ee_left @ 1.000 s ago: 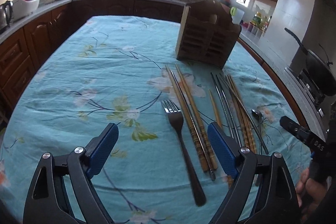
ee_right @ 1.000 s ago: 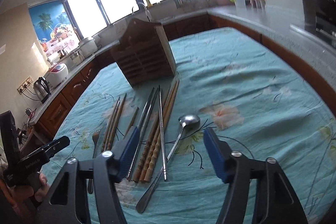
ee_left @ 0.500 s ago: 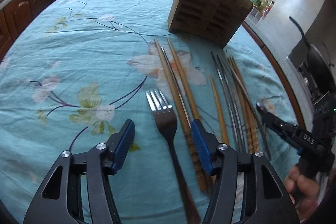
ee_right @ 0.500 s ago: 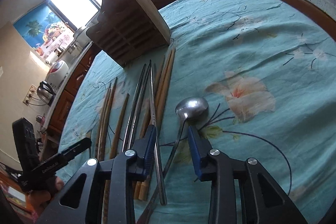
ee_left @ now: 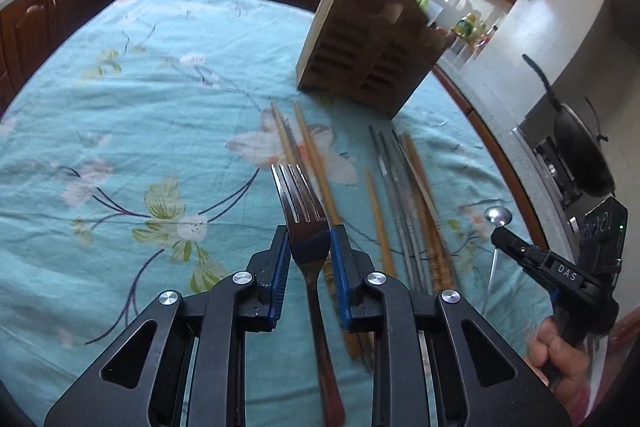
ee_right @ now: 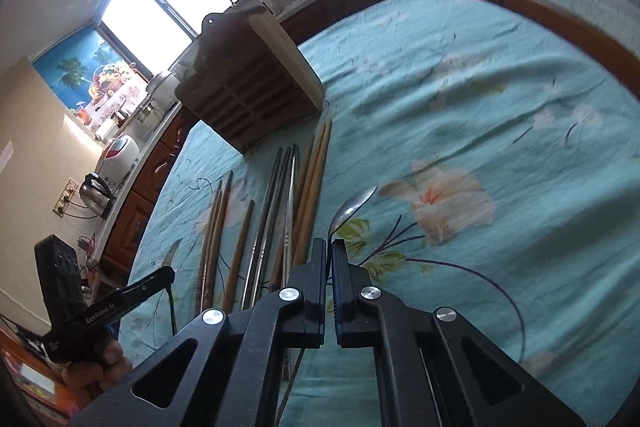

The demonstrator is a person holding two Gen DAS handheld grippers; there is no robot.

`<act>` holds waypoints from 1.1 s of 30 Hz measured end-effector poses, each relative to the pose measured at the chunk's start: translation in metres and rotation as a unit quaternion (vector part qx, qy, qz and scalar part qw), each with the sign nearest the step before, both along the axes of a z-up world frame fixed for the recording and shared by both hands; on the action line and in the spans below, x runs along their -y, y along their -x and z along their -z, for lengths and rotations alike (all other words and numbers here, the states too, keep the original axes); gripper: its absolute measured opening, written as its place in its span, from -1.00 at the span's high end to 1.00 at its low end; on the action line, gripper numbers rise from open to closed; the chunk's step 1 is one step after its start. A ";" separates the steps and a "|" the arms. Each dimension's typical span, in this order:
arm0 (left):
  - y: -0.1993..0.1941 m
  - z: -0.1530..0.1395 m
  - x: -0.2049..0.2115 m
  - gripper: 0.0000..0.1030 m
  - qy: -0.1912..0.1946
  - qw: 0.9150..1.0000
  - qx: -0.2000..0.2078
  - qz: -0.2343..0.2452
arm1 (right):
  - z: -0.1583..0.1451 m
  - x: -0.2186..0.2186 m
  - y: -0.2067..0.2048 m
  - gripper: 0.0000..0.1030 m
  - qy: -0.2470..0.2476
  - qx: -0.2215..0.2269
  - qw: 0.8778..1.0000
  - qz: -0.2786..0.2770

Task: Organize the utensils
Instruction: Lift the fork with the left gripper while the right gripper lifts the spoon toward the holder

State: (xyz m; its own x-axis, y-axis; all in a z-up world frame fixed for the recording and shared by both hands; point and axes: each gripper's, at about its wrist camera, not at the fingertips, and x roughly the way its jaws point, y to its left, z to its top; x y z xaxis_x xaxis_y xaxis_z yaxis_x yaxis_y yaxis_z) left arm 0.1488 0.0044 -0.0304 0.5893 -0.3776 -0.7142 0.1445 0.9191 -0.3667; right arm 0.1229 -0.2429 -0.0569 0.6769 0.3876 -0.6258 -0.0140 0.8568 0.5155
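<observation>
A dark metal fork (ee_left: 300, 195) lies lengthwise on the teal flowered tablecloth (ee_left: 120, 147). My left gripper (ee_left: 308, 239) is closing, and its blue pads press the fork's shoulders just below the tines. The right gripper (ee_right: 330, 247) is shut on the handle of a steel spoon (ee_right: 354, 205), whose bowl is tipped on edge. Between the two lie several wooden and metal chopsticks (ee_right: 288, 195), side by side. A slotted wooden utensil holder (ee_left: 360, 47) stands beyond them. In the left wrist view the right gripper (ee_left: 500, 233) sits at the spoon (ee_left: 498, 215).
Wooden cabinets and a counter ring the table. A wok (ee_left: 580, 143) sits on a stove at the right. A kettle (ee_right: 96, 193) and a rice cooker (ee_right: 120, 151) stand on the left counter. Bare cloth lies left of the fork and right of the spoon.
Both grippers moved forward and down and went from wide open to shut, the left onto the fork, the right onto the spoon's handle. The spoon's bowl has tipped onto its edge.
</observation>
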 end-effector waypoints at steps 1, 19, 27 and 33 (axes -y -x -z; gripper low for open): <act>0.003 -0.005 0.000 0.64 0.002 1.000 0.006 0.001 | -0.005 0.000 0.003 0.95 0.008 0.008 1.000 0.002; 0.029 -0.072 -0.018 0.96 0.023 0.996 0.090 -0.002 | -0.080 -0.008 0.019 0.96 0.025 0.116 0.993 -0.007; 0.014 -0.086 -0.015 0.96 0.022 0.993 0.113 -0.003 | -0.100 -0.013 0.004 0.96 0.044 0.147 0.988 -0.004; -0.015 -0.107 -0.010 0.96 0.016 0.989 0.147 -0.009 | -0.113 -0.014 -0.022 0.96 0.057 0.167 0.984 0.004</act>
State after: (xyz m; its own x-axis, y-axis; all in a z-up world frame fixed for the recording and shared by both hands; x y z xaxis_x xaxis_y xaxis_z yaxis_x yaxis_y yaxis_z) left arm 0.1641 0.0142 0.0766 0.7761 -0.3849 -0.4995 0.2326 0.9110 -0.3406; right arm 0.1452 -0.2288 0.0565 0.8550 0.3215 -0.4069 -0.1591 0.9094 0.3843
